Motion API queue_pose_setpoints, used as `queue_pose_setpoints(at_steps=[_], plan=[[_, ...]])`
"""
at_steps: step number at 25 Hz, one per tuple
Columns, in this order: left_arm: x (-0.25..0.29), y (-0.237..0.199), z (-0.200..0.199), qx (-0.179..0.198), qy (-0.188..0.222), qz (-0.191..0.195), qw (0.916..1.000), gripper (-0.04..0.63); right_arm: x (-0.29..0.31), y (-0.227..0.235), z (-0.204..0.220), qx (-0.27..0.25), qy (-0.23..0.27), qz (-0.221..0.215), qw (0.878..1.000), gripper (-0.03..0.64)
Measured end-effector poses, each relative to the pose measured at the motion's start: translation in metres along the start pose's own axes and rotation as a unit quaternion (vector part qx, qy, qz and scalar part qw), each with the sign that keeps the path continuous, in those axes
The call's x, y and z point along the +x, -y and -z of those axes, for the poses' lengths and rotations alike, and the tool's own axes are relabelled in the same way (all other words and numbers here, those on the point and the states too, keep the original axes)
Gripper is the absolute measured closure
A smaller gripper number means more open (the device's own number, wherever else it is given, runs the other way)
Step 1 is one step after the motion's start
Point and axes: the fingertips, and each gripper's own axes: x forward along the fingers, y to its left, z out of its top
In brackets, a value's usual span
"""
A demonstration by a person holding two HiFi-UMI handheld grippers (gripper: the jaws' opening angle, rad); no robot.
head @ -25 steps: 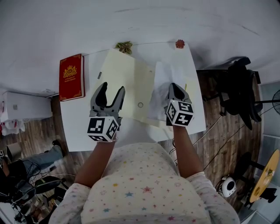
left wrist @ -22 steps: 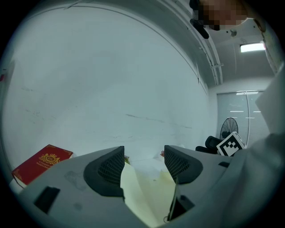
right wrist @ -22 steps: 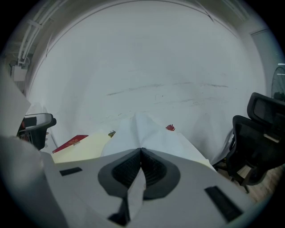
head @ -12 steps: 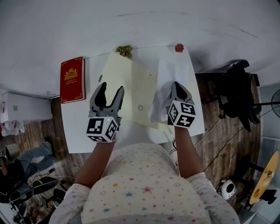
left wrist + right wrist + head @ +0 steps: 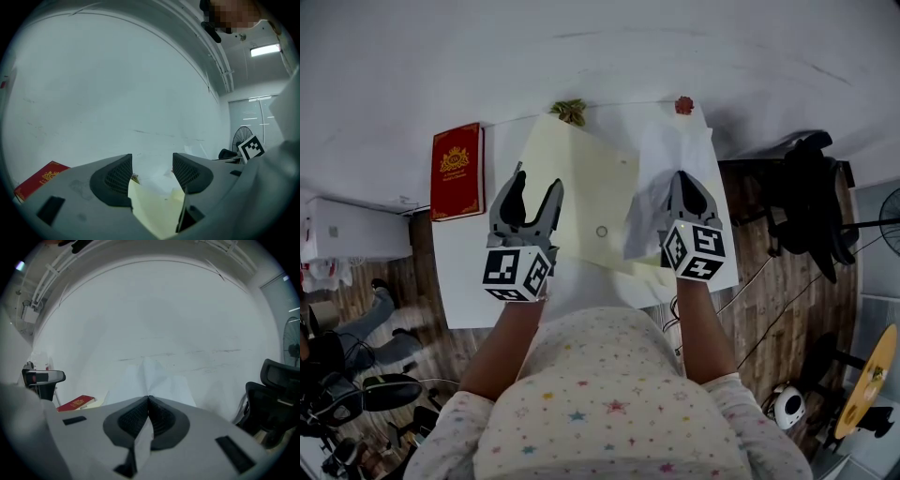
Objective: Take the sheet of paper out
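Observation:
A cream envelope [image 5: 581, 178] lies flat in the middle of the white table [image 5: 464, 281]. My right gripper [image 5: 681, 178] is shut on the near edge of a creased white sheet of paper [image 5: 673, 141], which stands up to the right of the envelope and overlaps its right edge. In the right gripper view the sheet [image 5: 161, 378] rises from the shut right gripper [image 5: 148, 399]. My left gripper [image 5: 536, 186] is open over the envelope's left part. The left gripper view shows the left gripper [image 5: 152, 164] with its jaws apart on either side of the envelope's edge [image 5: 154, 213].
A red book [image 5: 457, 169] lies at the table's left. A dried sprig [image 5: 569, 111] and a small red object [image 5: 683, 103] sit at the far edge by the wall. A black office chair [image 5: 811, 187] stands right of the table on the wooden floor.
The envelope's raised front panel has dropped flat. The sheet has moved right and further out with my right gripper. The left gripper shifted slightly left.

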Motion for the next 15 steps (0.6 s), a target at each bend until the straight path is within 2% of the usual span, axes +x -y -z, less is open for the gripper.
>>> queue_pose_setpoints(at_steps=[2,11,15], plan=[[-0.001,0.0,-0.004,0.002,0.004,-0.001,1.0,0.327,-0.004,-0.002,-0.008,0.001,0.01,-0.002,1.0,0.615],[-0.008,0.003,-0.033,-0.005,0.03,0.007,0.9995,0.439,-0.02,-0.013,-0.04,-0.005,0.051,-0.008,0.999,0.615],[-0.008,0.007,-0.039,0.01,0.038,0.017,0.9991,0.494,-0.028,-0.015,-0.05,-0.001,0.065,-0.01,0.998,0.615]])
